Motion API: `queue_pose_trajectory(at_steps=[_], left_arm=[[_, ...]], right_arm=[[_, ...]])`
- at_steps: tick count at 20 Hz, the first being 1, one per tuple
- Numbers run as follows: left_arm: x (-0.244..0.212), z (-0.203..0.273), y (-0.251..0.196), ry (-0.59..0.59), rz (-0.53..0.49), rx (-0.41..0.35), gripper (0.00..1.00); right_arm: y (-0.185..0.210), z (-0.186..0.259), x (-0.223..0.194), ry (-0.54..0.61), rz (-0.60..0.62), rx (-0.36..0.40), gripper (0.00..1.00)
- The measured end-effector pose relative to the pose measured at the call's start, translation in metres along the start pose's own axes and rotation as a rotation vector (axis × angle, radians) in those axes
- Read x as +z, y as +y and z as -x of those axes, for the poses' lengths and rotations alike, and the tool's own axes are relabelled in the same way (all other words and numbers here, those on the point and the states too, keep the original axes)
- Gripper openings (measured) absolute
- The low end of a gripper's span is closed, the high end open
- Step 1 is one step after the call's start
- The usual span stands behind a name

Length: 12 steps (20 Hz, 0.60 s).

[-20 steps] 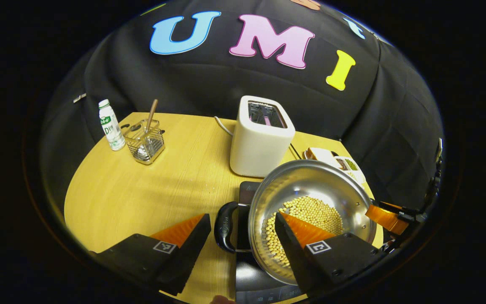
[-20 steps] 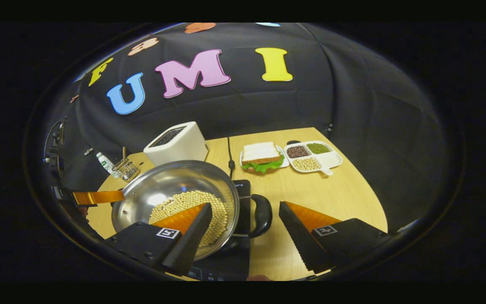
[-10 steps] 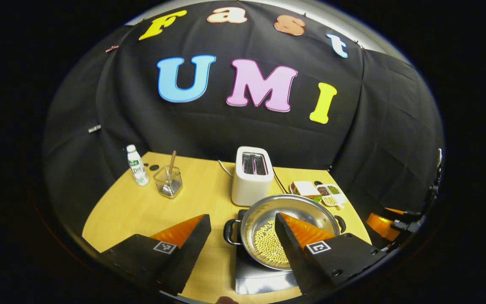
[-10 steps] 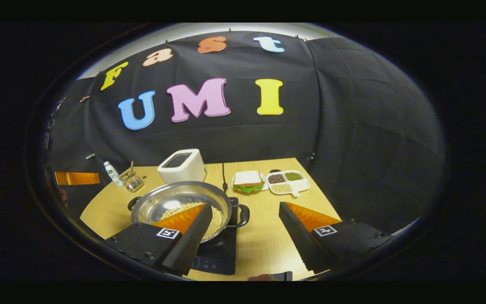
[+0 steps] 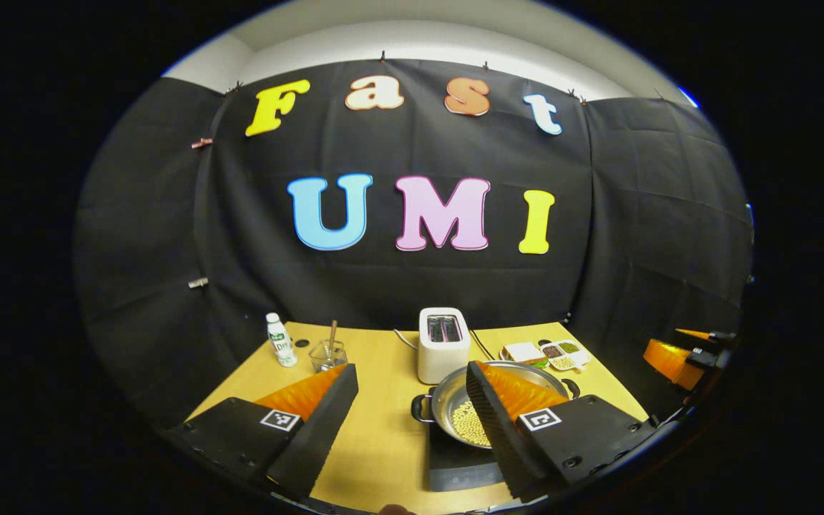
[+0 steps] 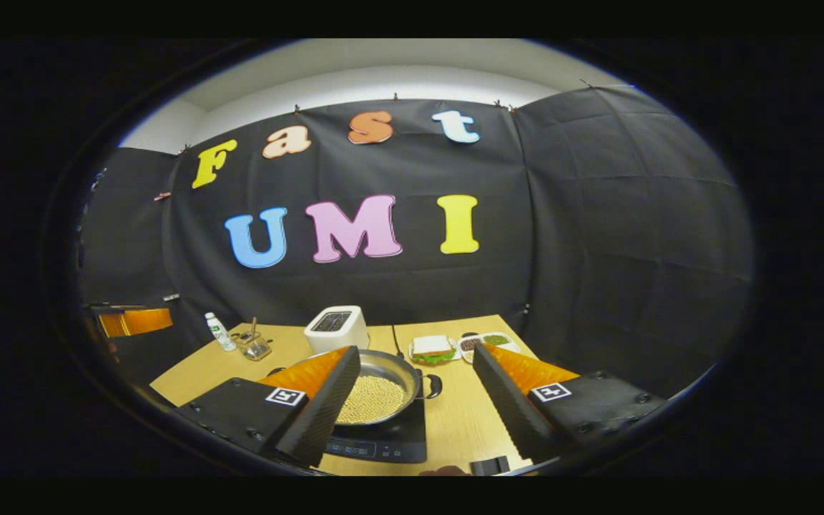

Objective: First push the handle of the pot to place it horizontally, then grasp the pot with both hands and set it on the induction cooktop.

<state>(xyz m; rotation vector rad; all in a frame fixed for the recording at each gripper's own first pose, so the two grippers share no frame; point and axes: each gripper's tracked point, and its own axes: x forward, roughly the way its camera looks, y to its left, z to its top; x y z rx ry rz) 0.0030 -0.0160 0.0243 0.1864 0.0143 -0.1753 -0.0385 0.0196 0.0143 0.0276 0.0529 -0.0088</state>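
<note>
A steel pot [image 5: 450,402] holding pale beans [image 5: 471,426] sits on the black induction cooktop [image 5: 458,468]; its two black handles [image 5: 420,408] point left and right. My left gripper [image 5: 412,368] is open, held back and above the table, with its right finger overlapping the pot in the image. In the right gripper view the pot [image 6: 389,372] rests on the cooktop [image 6: 383,445], and my right gripper [image 6: 417,350] is open and well short of it. Each gripper also shows at the other view's edge: the right gripper [image 5: 677,355] and the left gripper [image 6: 133,320].
On the wooden table [image 5: 376,429] behind the pot stand a white toaster [image 5: 443,343], a small bottle [image 5: 280,341] and a glass holder with a stick [image 5: 328,352]. A sandwich plate [image 6: 432,348] and a divided tray of beans [image 6: 487,342] lie at the back right.
Both grippers have drawn back and upward, away from the pot, so the whole scene looks smaller. The pot stays on the cooktop. Both stay open.
</note>
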Motion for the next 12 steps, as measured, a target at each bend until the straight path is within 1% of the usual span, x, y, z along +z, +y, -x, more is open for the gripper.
queue_pose_trajectory(at_steps=[2,3,4,5,7,9,11,12], left_arm=[[0.006,0.028,0.003,-0.044,0.003,-0.005,0.95],[0.003,0.041,0.008,-0.055,0.007,-0.001,0.93],[0.003,0.053,0.014,-0.069,0.006,0.008,0.95],[0.003,0.064,0.022,-0.081,0.008,0.02,0.95],[0.004,0.081,0.033,-0.107,0.007,0.035,0.95],[0.007,0.093,0.048,-0.137,-0.001,0.057,0.95],[0.005,0.099,0.051,-0.148,-0.001,0.059,0.95],[0.003,0.101,0.049,-0.142,0.007,0.055,0.93]], right_arm=[[0.019,0.02,-0.001,0.006,0.018,0.038,0.98],[0.025,0.03,0.002,-0.002,0.028,0.051,0.98],[0.032,0.04,0.006,-0.015,0.039,0.068,0.98],[0.036,0.052,0.007,-0.026,0.046,0.078,0.98],[0.041,0.07,0.007,-0.041,0.049,0.081,0.98],[0.043,0.086,0.013,-0.068,0.038,0.068,0.98],[0.044,0.096,0.019,-0.111,0.048,0.061,0.98],[0.041,0.095,0.019,-0.121,0.056,0.047,0.98]])
